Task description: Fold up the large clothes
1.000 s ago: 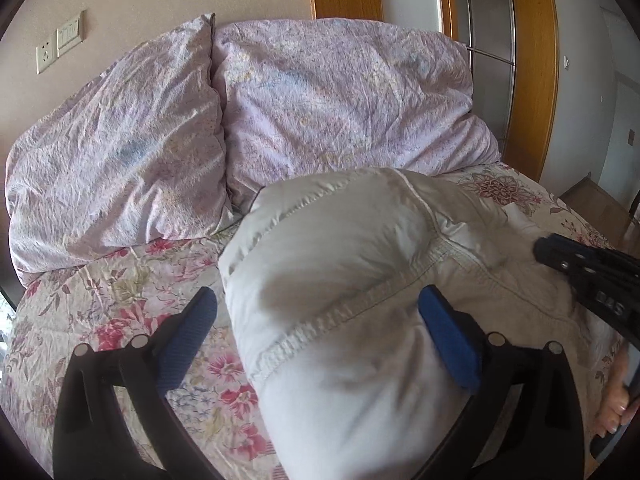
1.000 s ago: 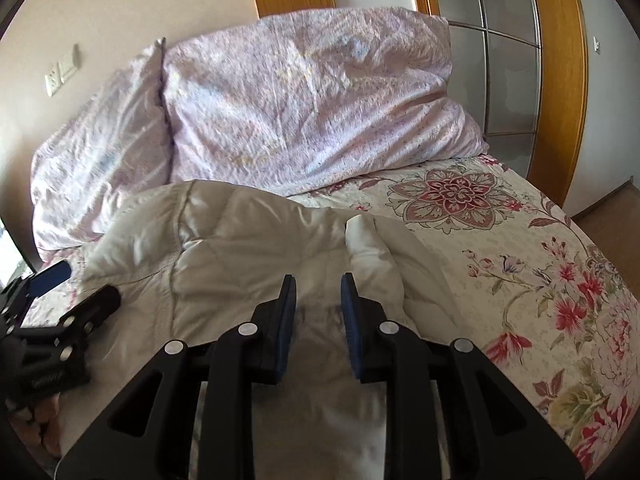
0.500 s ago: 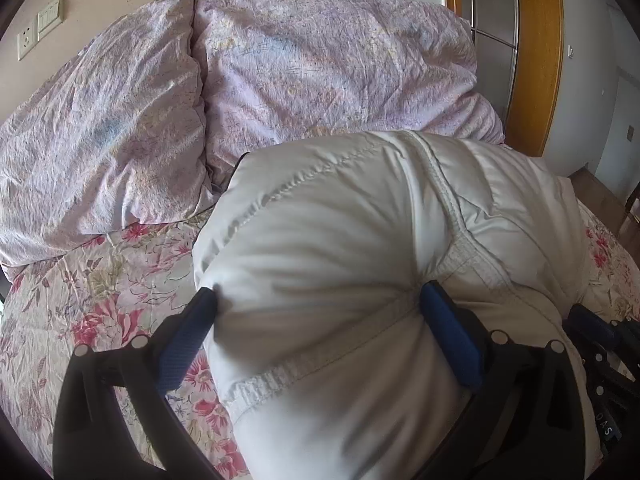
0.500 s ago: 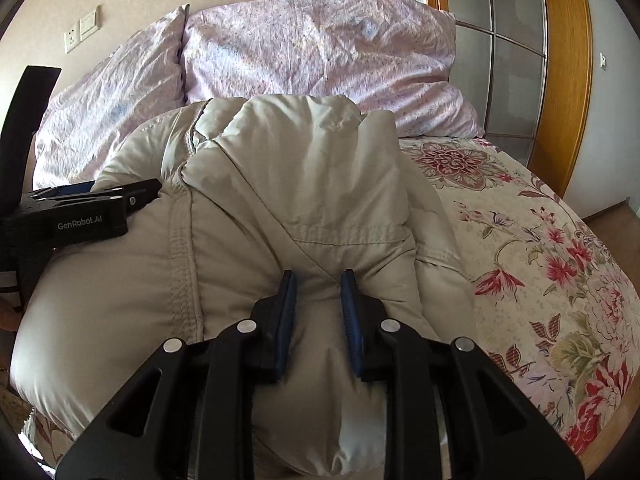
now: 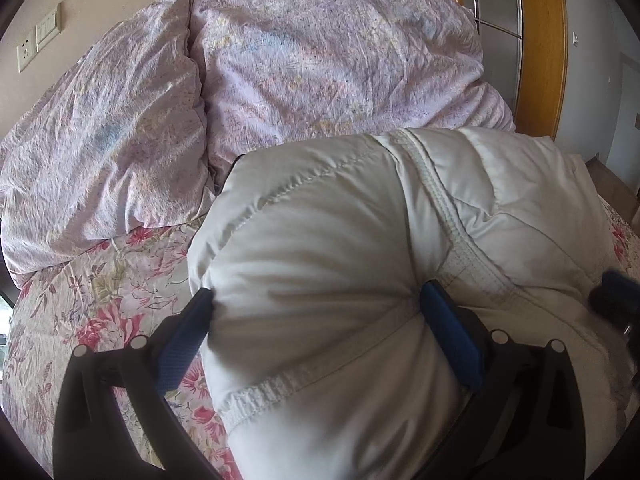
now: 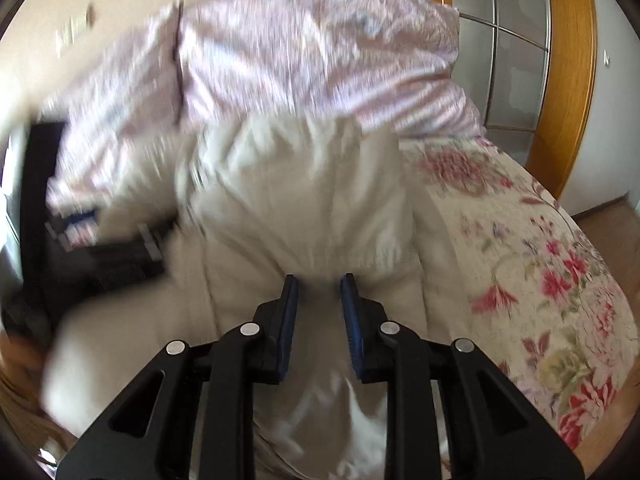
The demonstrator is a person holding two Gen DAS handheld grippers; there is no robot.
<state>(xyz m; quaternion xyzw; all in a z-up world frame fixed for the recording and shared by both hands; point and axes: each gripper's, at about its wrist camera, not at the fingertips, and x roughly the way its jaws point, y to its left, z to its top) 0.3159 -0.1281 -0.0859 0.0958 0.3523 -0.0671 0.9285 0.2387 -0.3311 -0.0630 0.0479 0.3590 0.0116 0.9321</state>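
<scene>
Both hand-held grippers clamp the puffy off-white padded jacket (image 5: 360,280).
Left gripper (image 5: 316,312) spans thick bulk; right gripper (image 6: 318,292) pinches a fold. Light, soft, slippery: grip stitched seams.

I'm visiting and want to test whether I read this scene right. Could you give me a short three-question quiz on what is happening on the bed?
1. True or false: the left gripper holds a thin edge of the padded jacket.
2. What lies beyond the jacket at the head of the bed? A) folded towels B) two pillows C) a suitcase
3. What is pinched in the right gripper?

Key: 1. False, its jaws stand wide around a thick bulge. 2. B. 3. A fold of the jacket.
</scene>
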